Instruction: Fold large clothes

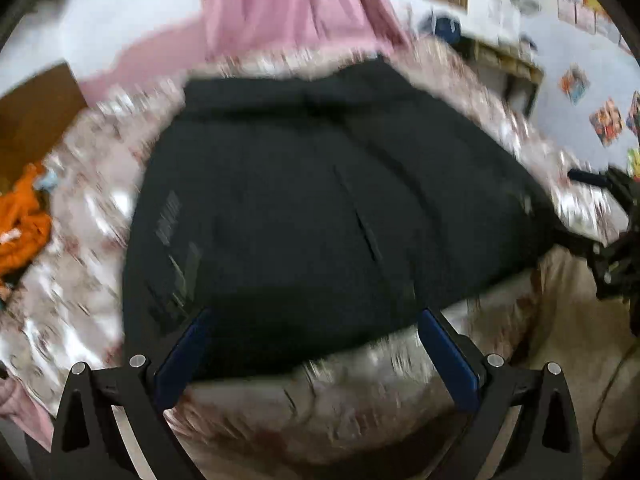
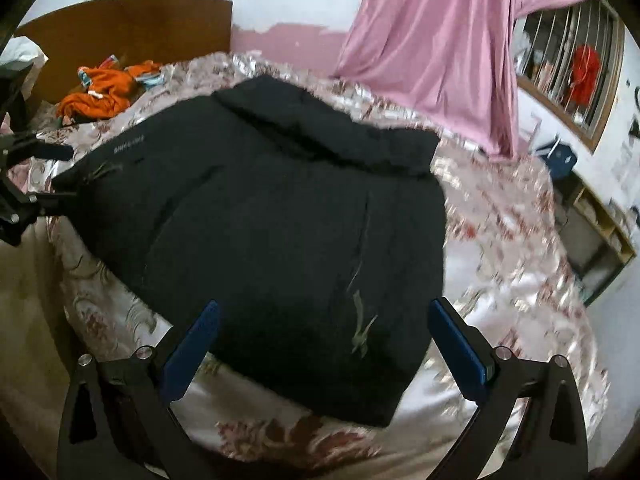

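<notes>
A large black jacket [image 1: 304, 200] lies folded into a rough rectangle on a floral bedspread [image 1: 80, 240]. In the right wrist view the same jacket [image 2: 260, 216] shows a small logo near its front corner and faint lettering on the left. My left gripper [image 1: 316, 312] hovers open over the jacket's near edge, nothing between its blue pads. My right gripper [image 2: 324, 308] is open too, above the jacket's near right corner. The left gripper [image 2: 52, 176] also appears at the left edge of the right wrist view, and the right gripper [image 1: 592, 196] at the right edge of the left wrist view.
Orange clothes [image 2: 100, 92] are heaped near the wooden headboard [image 2: 132, 28]. A pink curtain [image 2: 436, 48] hangs behind the bed. A barred window [image 2: 572, 68] and low shelves [image 2: 600, 236] line the right wall. The bedspread [image 2: 508, 264] lies bare to the right of the jacket.
</notes>
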